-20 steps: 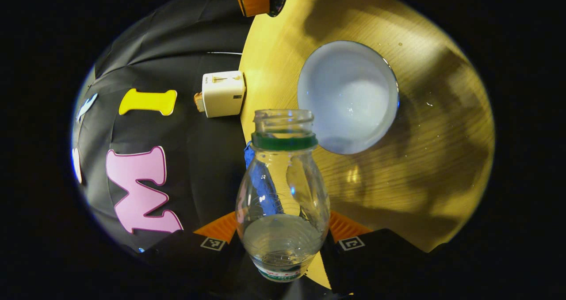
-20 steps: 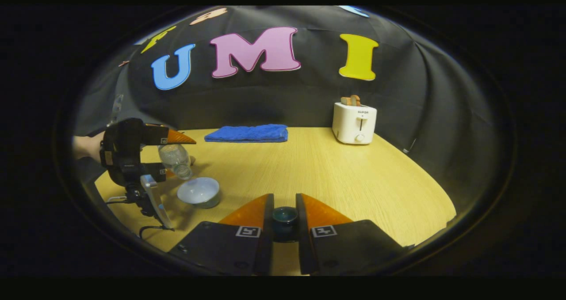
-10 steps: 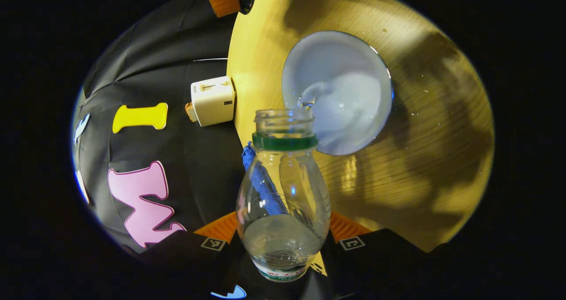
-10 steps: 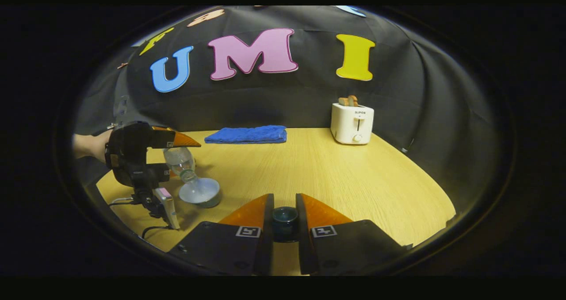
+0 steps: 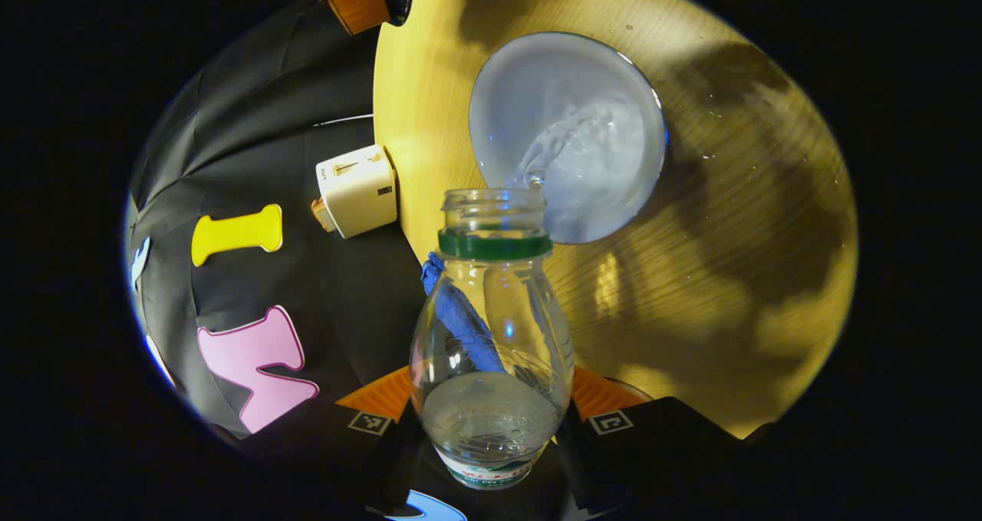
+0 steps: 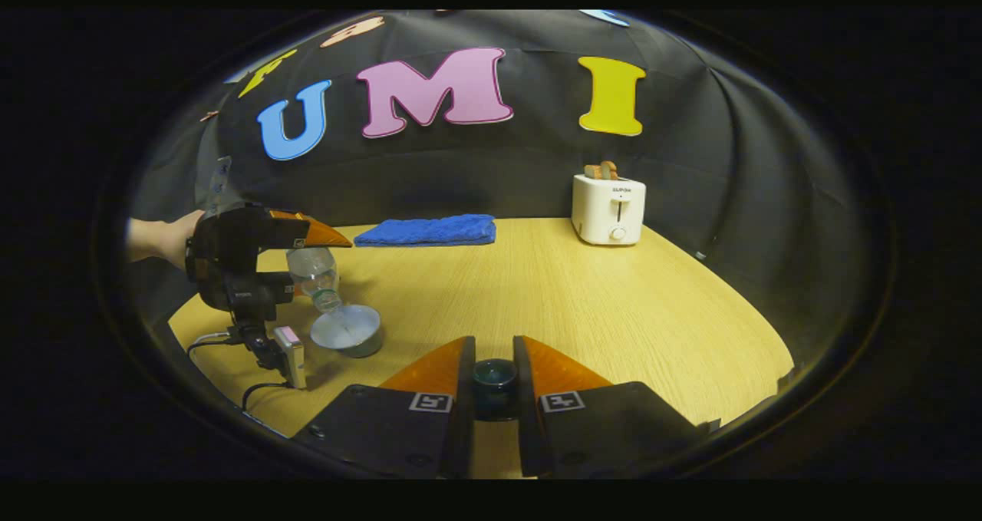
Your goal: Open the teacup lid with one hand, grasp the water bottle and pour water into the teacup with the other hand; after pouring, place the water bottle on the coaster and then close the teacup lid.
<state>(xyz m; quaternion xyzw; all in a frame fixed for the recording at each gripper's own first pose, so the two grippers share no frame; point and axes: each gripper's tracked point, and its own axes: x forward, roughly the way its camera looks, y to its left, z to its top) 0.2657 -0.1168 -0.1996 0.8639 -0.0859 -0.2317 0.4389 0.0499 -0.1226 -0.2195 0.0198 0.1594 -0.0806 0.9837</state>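
Observation:
My left gripper (image 5: pixel 491 398) is shut on a clear water bottle (image 5: pixel 491 337) with a green neck ring and no cap. The bottle is tipped forward, and a stream of water runs from its mouth into the pale teacup (image 5: pixel 568 133) on the table. In the right gripper view the left gripper (image 6: pixel 307 268) holds the tilted bottle (image 6: pixel 313 274) over the teacup (image 6: pixel 347 329) at the left. My right gripper (image 6: pixel 493 352) is shut on the dark teal teacup lid (image 6: pixel 494 379), held above the table's near side. One of its orange fingers (image 5: pixel 351 1) appears at the top of the left gripper view.
A white toaster (image 6: pixel 610 210) with toast stands at the back right of the wooden table (image 6: pixel 583 306). A folded blue cloth (image 6: pixel 427 231) lies at the back centre. A hand (image 6: pixel 161 237) holds the left gripper, with a cable (image 6: pixel 261 390) trailing below it.
The left gripper tipped the bottle further and moved closer over the teacup; water now streams into it. The right gripper with the lid has stayed put.

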